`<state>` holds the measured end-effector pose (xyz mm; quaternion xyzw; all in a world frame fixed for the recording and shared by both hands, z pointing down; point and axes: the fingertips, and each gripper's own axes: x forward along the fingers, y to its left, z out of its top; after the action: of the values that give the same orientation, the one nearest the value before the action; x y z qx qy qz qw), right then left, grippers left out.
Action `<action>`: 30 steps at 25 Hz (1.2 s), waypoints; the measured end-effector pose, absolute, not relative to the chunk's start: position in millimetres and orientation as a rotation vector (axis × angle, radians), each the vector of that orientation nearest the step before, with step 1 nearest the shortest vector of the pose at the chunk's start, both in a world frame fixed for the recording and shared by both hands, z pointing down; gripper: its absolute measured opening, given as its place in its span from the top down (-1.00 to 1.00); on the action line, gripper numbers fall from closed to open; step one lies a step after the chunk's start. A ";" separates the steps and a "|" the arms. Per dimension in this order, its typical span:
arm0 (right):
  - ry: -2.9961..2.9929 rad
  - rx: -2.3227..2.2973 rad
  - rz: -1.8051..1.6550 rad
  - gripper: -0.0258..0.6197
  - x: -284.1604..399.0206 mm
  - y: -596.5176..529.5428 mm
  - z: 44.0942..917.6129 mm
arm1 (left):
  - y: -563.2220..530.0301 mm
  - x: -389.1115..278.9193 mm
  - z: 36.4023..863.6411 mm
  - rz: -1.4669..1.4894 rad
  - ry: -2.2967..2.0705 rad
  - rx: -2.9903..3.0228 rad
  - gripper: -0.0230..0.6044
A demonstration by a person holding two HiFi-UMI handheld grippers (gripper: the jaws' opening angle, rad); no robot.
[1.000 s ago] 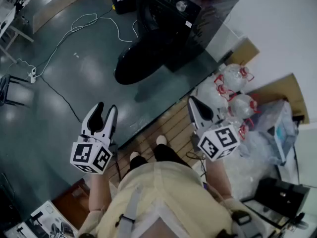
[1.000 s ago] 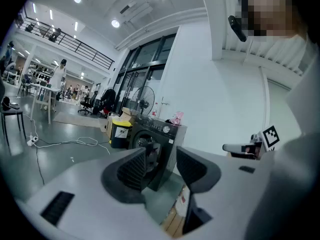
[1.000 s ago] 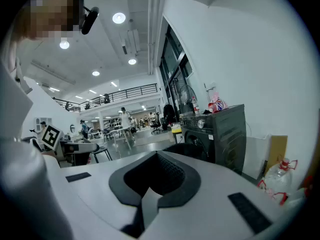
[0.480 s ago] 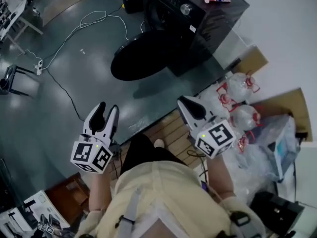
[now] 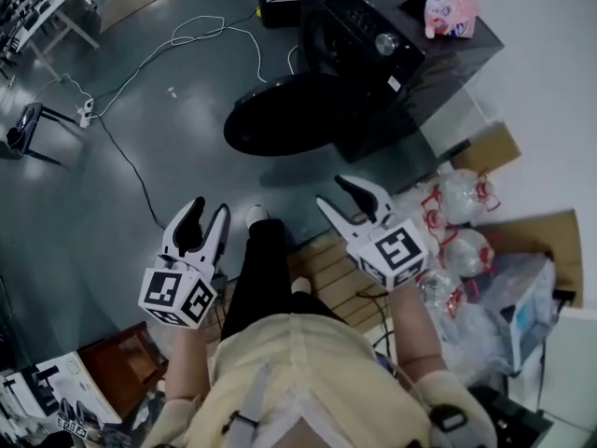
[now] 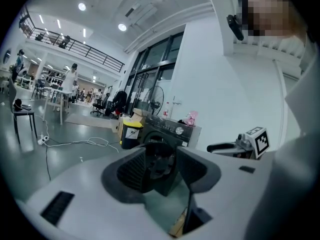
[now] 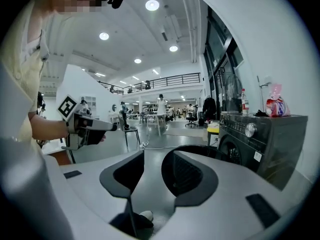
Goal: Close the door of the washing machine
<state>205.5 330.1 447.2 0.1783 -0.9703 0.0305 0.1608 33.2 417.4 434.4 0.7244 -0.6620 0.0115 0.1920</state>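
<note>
Black washing machine [image 5: 373,49], round door [image 5: 280,124] hanging wide open, left tongs [image 5: 207,209] apart – empty, right tongs [image 5: 328,191] just opening, empty

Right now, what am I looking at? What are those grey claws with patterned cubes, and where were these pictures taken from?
No robot: a person holds tongs in each hand. The patterned cubes belong to the tongs. One picture comes from a camera on the person's head, looking down; the other two from cameras riding on the tongs. The left tongs are open and empty. The right tongs have just been opening, with nothing between them. Ahead stands a dark washing machine, its round door swung open, a pink bag on top.
</note>
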 end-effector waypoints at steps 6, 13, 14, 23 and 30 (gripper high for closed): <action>-2.662 0.437 -0.001 0.34 143.8 263.7 469.4 | 348.7 -9.9 436.3 0.006 -1.855 2.065 0.31; -2.530 0.395 -0.138 0.32 62.2 192.5 462.0 | 283.8 -77.8 425.2 0.024 -1.808 2.074 0.31; -2.504 0.394 -0.145 0.32 54.4 187.3 461.8 | 279.0 -86.5 422.1 0.034 -1.797 2.088 0.31; -2.377 0.330 -0.233 0.32 32.3 129.3 499.9 | 234.7 -106.3 417.3 0.071 -1.832 2.044 0.31; -2.320 0.147 -0.285 0.32 25.0 91.2 539.4 | 200.8 -102.9 417.4 0.055 -1.942 1.915 0.31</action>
<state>25.0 91.2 539.4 0.0579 -0.9125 -0.1120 0.3892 -102.9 200.8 417.4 0.6871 -0.6966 0.0198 0.2055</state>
